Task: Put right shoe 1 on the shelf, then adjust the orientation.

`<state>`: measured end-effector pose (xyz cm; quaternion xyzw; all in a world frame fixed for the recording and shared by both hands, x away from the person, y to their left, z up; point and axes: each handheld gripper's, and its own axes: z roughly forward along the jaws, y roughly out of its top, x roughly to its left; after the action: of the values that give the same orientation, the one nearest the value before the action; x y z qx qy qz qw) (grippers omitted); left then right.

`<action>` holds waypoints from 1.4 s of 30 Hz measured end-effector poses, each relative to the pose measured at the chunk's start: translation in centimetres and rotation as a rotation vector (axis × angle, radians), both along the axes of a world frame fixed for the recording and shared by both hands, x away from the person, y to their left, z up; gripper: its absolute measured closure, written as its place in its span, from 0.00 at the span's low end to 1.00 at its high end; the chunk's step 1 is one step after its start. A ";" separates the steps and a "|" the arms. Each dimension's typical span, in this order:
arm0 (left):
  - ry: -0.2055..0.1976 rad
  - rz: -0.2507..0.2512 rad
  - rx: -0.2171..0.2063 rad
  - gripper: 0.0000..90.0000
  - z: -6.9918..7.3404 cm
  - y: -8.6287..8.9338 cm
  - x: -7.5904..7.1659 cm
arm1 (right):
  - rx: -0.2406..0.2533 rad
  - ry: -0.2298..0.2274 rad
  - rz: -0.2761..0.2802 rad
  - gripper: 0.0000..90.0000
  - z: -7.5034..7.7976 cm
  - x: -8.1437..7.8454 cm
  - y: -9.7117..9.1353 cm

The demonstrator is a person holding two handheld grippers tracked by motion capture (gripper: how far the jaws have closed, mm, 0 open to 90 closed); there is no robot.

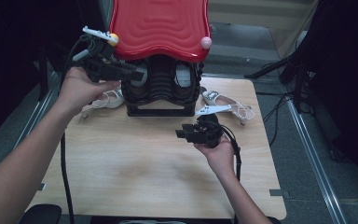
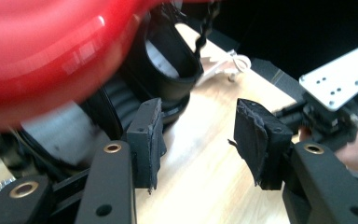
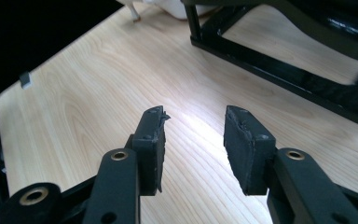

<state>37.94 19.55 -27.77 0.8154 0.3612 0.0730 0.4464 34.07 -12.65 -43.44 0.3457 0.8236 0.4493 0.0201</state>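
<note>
The shoe rack (image 1: pixel 161 88) — black frame, wavy red top (image 1: pixel 158 28) — stands at the far middle of the wooden table (image 1: pixel 135 168), white shoes tucked in its slots and two more white shoes (image 1: pixel 223 105) lying beside its base, likely waiting for a slot. The left gripper (image 1: pixel 130 74) hovers level at the rack's left side, jaws spread, nothing between them. The right gripper (image 1: pixel 186 134) hangs low over bare wood in front — jaws apart, empty too.
</note>
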 end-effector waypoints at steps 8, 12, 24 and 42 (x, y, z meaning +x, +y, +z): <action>0.006 0.005 -0.007 0.61 -2.3 0.9 -1.7 | -0.010 -0.044 0.017 0.65 -0.4 -0.2 -0.5; 0.011 0.002 -0.001 0.63 -3.5 1.2 -2.3 | -0.013 -0.038 0.020 0.65 -1.0 -0.2 -0.6; 0.019 -0.015 -0.003 0.78 -7.1 1.9 -3.1 | -0.011 -0.046 0.012 0.65 -2.0 -0.5 -1.5; 0.076 0.016 0.029 0.98 -13.7 2.6 -2.7 | -0.011 -0.012 -0.025 0.61 -3.7 -0.6 -3.0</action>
<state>35.21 22.16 -41.43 0.8212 0.3833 0.0506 0.4198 33.50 -15.64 -47.13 0.3533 0.8214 0.4465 0.0324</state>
